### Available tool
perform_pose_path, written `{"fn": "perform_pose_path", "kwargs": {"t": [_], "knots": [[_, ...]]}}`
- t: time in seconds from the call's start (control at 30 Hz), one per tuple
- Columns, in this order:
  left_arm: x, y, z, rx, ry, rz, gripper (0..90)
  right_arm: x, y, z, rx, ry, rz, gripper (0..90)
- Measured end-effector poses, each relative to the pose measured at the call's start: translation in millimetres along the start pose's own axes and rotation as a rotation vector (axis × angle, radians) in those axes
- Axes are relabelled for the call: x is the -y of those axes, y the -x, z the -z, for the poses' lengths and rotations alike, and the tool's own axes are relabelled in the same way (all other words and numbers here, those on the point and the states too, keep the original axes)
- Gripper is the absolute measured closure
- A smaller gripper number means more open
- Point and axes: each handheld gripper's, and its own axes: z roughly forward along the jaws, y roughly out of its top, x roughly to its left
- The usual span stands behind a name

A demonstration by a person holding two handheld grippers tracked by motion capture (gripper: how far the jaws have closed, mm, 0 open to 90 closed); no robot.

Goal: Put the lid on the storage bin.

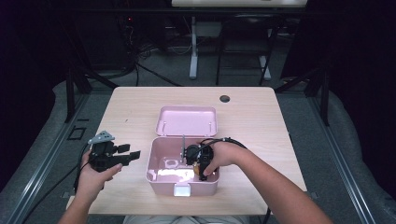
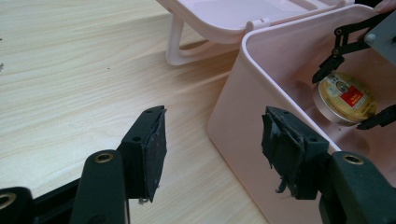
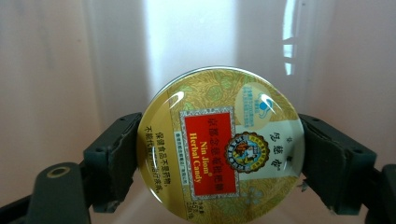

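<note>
R gripper (image 3: 219, 158) clamps candy tin (image 3: 220, 142) inside pink box (image 1: 156, 179); L gripper (image 2: 212, 147) open beside.

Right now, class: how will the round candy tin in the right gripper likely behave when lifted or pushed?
The candy tin looks rigid metal, so it probably won't flex. Its glossy lid suggests it may slip in the right gripper. Set on edge in the pink box, it could roll.

Dim, dark surroundings beyond a lit table (image 1: 140, 107); white glare inside the pink box (image 1: 175, 173); glossy tin (image 3: 222, 142) highlights.
</note>
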Motion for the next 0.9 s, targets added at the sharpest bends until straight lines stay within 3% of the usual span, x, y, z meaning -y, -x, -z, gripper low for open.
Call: {"fn": "perform_pose_path", "kwargs": {"t": [0.3,0.57,0.8,0.9], "knots": [[0.0,0.0,0.1,0.000,0.000,0.000,40.2,2.1,2.1,8.7,-0.002,0.051,-0.030,15.7],[0.5,0.4,-0.5,0.002,-0.006,0.001,40.2,4.8,-1.6,32.0,0.014,0.107,-0.034,18.0],[-1.0,3.8,-0.3,-0.016,-0.011,-0.011,37.5,9.9,-1.2,61.1,0.035,0.176,-0.099,21.7],[-1.7,6.2,-1.0,-0.004,-0.015,-0.024,34.1,12.1,1.3,69.5,0.059,0.158,-0.146,21.7]]}}
